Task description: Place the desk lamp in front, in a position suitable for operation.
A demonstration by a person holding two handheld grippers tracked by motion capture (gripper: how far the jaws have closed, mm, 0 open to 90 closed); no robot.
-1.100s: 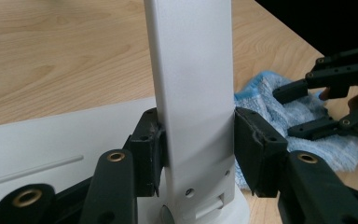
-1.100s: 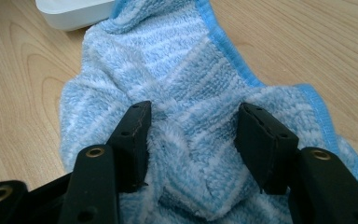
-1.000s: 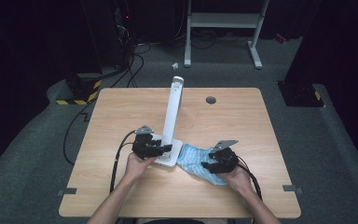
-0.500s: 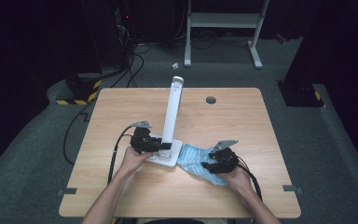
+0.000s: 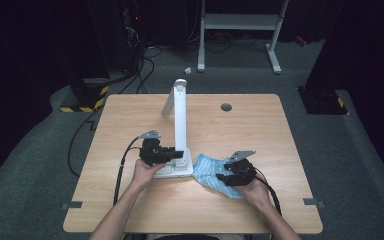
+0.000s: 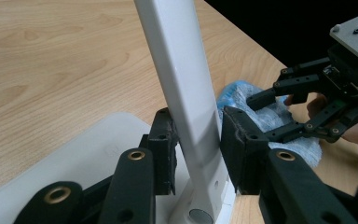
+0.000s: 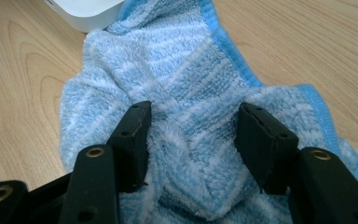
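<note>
**Presently: lamp stem clamped, cloth gathered but not yet applied**

Shown from above is a wooden worktop (image 5: 260, 125) carrying a white desk lamp (image 5: 180, 117), whose flat base sits near the person's edge and whose stem rises to a folded head. The left claw (image 5: 178, 154) reaches in from the left at the foot of the stem. In the left gripper view its jaws have just been closing, with the lamp stem (image 6: 182, 84) between them; both pads (image 6: 235, 140) now appear to touch the stem's sides low down, just above the base (image 6: 74, 154), so the claw is judged to be gripping the lamp. Just beside the base, to its right, lies a crumpled blue-and-white striped cloth (image 5: 210, 170). The right claw (image 5: 223, 176) rests on top of it; in the right gripper view its jaws stand half apart, and a ridge of cloth (image 7: 191, 140) bulges up between the fingers (image 7: 135, 135). Whether the pads pinch it firmly cannot be told.

By judgement, the work stands at an early stage: the lamp is steadied and the cloth is under the right claw, but it lies on the worktop, touching only the base's edge. Lifting the cloth and wiping the lamp remain.
</note>
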